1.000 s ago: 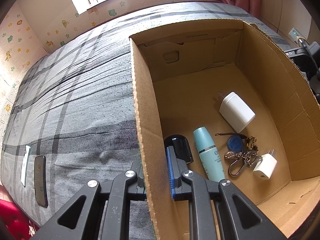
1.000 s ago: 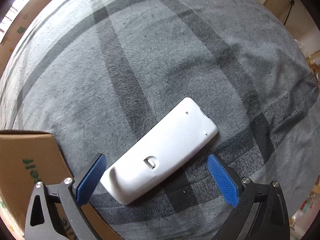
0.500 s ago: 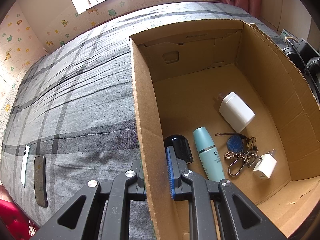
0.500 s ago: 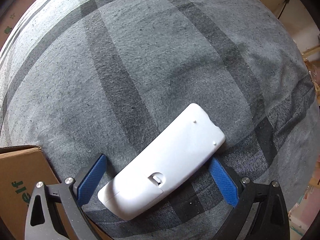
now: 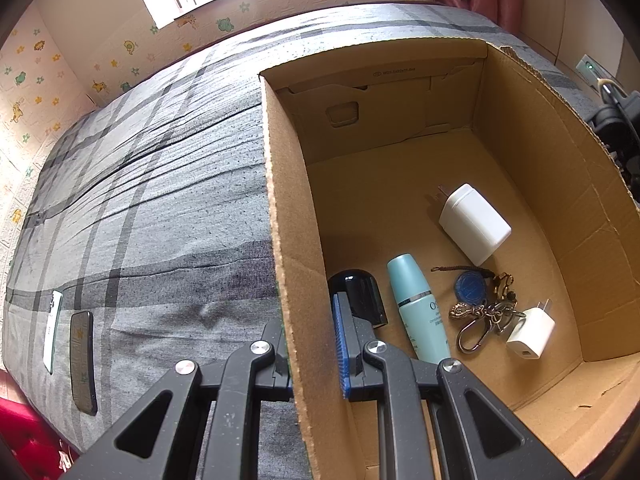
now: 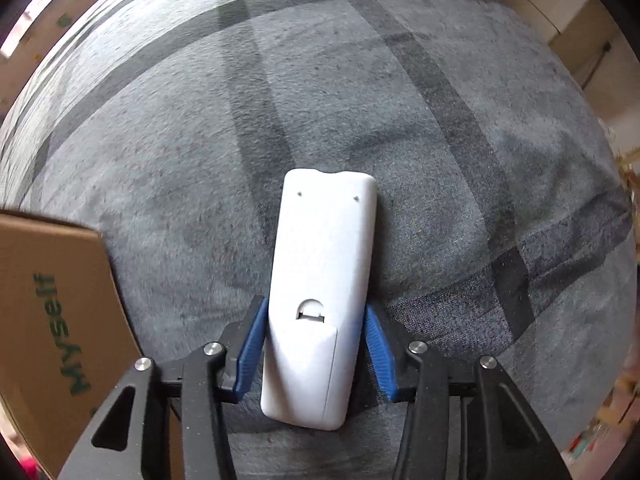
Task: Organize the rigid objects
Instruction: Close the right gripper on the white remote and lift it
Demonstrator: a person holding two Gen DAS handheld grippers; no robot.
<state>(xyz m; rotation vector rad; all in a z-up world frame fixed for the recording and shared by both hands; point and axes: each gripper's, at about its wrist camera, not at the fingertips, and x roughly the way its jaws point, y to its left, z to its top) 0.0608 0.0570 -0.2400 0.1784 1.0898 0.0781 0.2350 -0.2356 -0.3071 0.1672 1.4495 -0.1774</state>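
A white remote (image 6: 324, 260) lies back-up on the grey plaid bedspread (image 6: 440, 120). My right gripper (image 6: 316, 344) points down at it. Its jaws are closing, and both blue pads (image 6: 252, 344) touch the sides of the remote's near end. My left gripper (image 5: 308, 320) is shut on the left wall of the open cardboard box (image 5: 280, 200), one finger inside and one outside. In the box lie a large white charger (image 5: 474, 224), a teal bottle (image 5: 416, 304), a black rounded object (image 5: 360, 292), a key bunch (image 5: 480, 300) and a small white charger (image 5: 530, 332).
Two phones, one dark (image 5: 82, 360) and one pale (image 5: 52, 330), lie on the bed far left of the box. A corner of the box (image 6: 52, 320) shows left of the remote. A wall with animal stickers (image 5: 120, 60) and a window lie beyond the bed.
The right jaws have gone from wide open to touching the remote. The remote, which lay slanted across the gap, now lies straight between the pads. The left gripper has not moved.
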